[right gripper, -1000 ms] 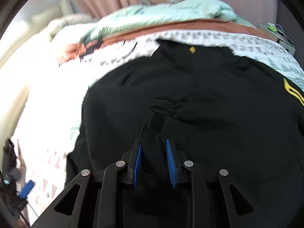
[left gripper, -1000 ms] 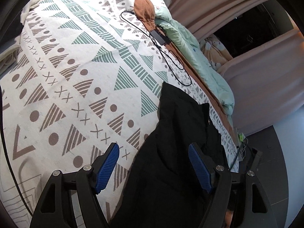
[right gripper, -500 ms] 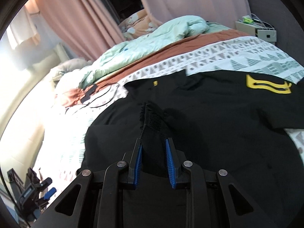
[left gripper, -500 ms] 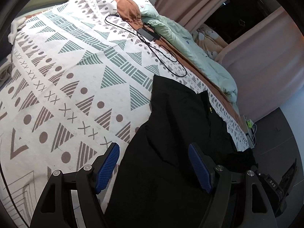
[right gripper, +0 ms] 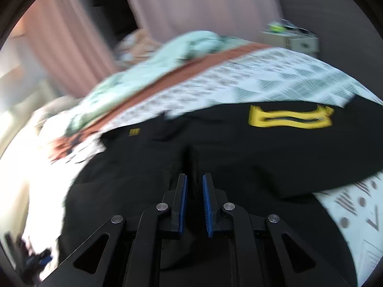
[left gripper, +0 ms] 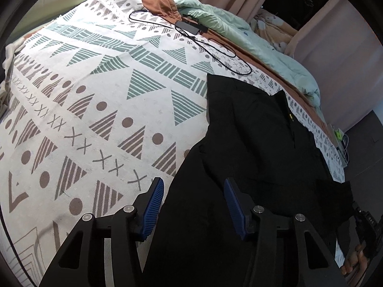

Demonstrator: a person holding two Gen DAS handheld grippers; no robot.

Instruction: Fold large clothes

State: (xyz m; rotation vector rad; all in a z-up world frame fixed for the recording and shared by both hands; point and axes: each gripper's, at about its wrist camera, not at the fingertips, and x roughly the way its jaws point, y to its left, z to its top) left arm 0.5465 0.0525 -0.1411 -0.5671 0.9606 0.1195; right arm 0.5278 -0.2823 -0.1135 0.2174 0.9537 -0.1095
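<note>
Lying flat on the white bed cover with grey-green and brown triangles (left gripper: 100,110), the large black cloth garment (left gripper: 251,157) fills the lower right of the left wrist frame. Its long axis runs from the bottom centre up toward the upper right, and a pointed part ends near the thin black cable (left gripper: 215,55). The left gripper (left gripper: 194,205) hovers just over the near edge; its jaws are closing, with cloth between but not yet pressed. The right gripper (right gripper: 193,201) has its jaws closing on a raised fold of the same cloth, grasping it. The yellow printed emblem (right gripper: 289,117) lies upper right there. I judge that the left gripper is nearer to the free edge.
</note>
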